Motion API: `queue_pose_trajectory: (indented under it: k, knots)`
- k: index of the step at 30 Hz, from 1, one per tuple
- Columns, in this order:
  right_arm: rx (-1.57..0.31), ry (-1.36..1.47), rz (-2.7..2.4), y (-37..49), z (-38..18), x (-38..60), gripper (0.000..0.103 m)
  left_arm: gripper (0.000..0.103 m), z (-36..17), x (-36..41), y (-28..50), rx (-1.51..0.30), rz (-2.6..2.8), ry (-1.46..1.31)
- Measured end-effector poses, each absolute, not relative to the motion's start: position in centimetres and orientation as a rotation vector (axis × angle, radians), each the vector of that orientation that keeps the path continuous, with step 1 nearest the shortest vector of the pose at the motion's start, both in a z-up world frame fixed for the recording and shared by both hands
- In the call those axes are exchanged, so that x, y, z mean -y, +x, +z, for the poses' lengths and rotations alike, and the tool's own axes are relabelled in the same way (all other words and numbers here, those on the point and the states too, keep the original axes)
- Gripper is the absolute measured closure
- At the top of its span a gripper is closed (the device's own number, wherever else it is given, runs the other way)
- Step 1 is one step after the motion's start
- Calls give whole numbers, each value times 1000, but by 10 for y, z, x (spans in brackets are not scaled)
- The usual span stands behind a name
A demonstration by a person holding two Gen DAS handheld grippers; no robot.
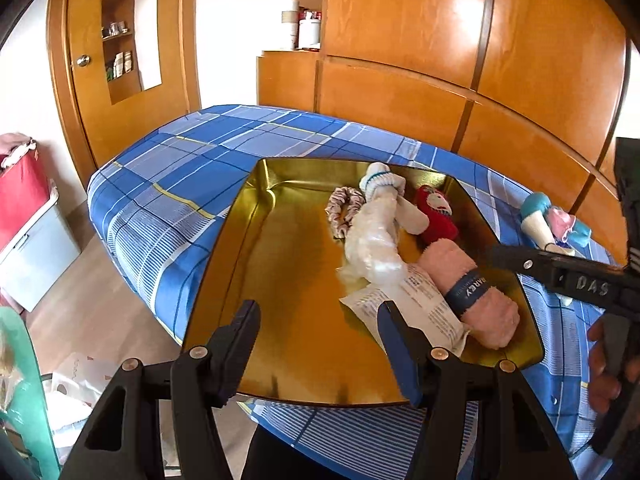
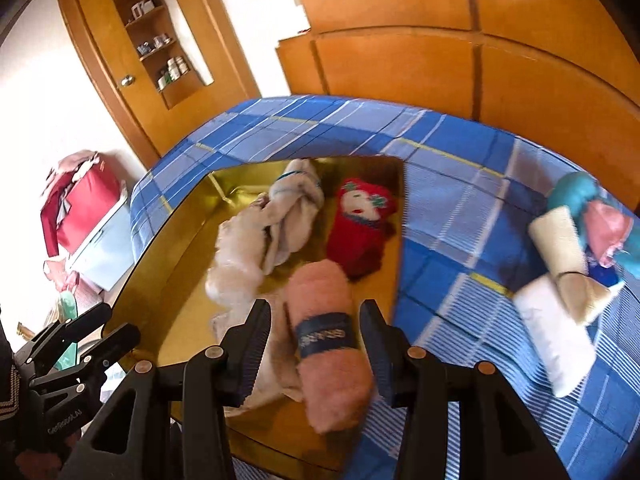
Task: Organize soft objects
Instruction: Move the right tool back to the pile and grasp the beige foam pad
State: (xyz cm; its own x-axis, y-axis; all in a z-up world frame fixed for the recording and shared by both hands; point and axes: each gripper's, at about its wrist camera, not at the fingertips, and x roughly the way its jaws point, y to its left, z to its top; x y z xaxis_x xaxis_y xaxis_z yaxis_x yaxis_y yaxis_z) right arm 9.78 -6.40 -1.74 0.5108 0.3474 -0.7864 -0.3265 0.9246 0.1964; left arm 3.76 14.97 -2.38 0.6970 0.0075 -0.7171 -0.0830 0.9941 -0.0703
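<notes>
A gold metal tray [image 1: 280,264] sits on a bed covered in blue plaid, holding most of the soft items along its right side. A rolled pink towel [image 1: 472,292] with a dark blue band lies nearest the tray's front right corner, beside a white printed packet [image 1: 404,304]. Behind the towel rests a red plush toy with a white face [image 1: 434,216]. A crumpled clear plastic bag [image 1: 372,244] and a white sock with blue stripes [image 1: 380,184] lie toward the tray's middle, a patterned scrunchie [image 1: 344,208] at their left. Outside the tray, to its right on the bed, lies a cluster of teal, cream and pink soft items [image 2: 580,232] and a white roll [image 2: 556,336].
</notes>
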Motion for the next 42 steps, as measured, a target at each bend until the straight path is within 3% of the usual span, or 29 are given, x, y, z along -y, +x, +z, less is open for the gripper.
queue_pose_trajectory:
  k: [16,21,36,42]
  knots:
    - [-949,92,149,76,-21,202,56,41,-21,-112,37,-802,-41,-42]
    - [-966,49,97,83,-23,232,40,41,-21,-100,40,-806,-78,-24]
    - [-1166,-182,266,146,-61,216,34,41,-26,-86,47,-840,-110,-19]
    - [-1166,-205,297,148,-67,208,35,41,-29,-80,49,-851,-126,-8]
